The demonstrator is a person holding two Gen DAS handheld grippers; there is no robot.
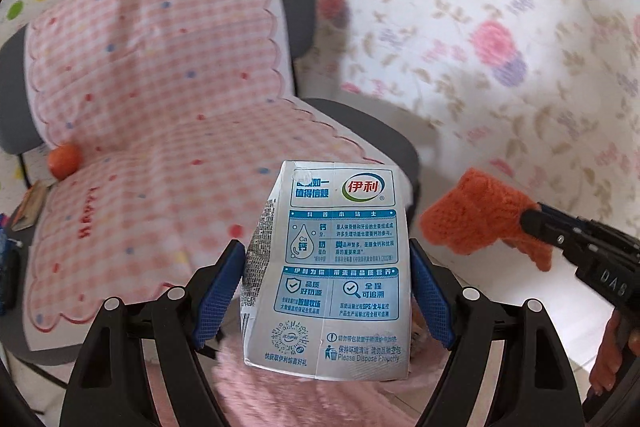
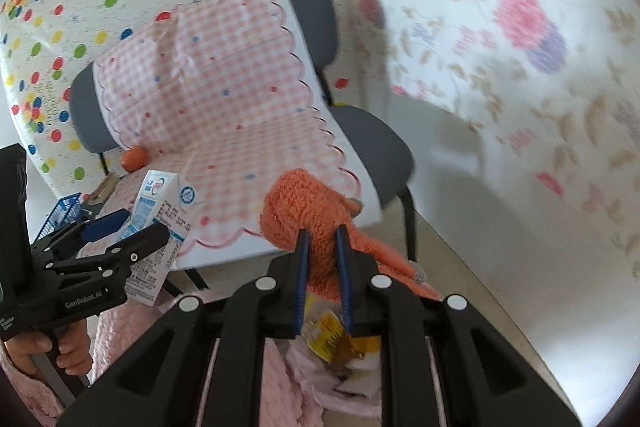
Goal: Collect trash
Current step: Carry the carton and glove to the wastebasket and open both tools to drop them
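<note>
Your landmark is the grey padded chair [image 2: 384,143] draped with a pink gingham quilted cover [image 1: 160,107]. In front of its seat, your left gripper [image 1: 328,291] clamps a white-and-blue printed milk carton [image 1: 336,267] upright between its blue pads. Off the seat's front corner, your right gripper [image 2: 322,267] pinches an orange knitted cloth [image 2: 308,211]. A small orange ball [image 1: 65,161] rests at the seat's back.

Milk carton [image 1: 332,267] printed with the red 伊利 logo, 品质好奶源, 全程可追溯 and "Please Dispose Properly" near its bottom edge, left gripper [image 2: 132,227] body marked "GenRobot.AI", right gripper [image 1: 532,223] body marked "DAS", pink chair cover [image 1: 160,131] embroidered "Happy"
</note>
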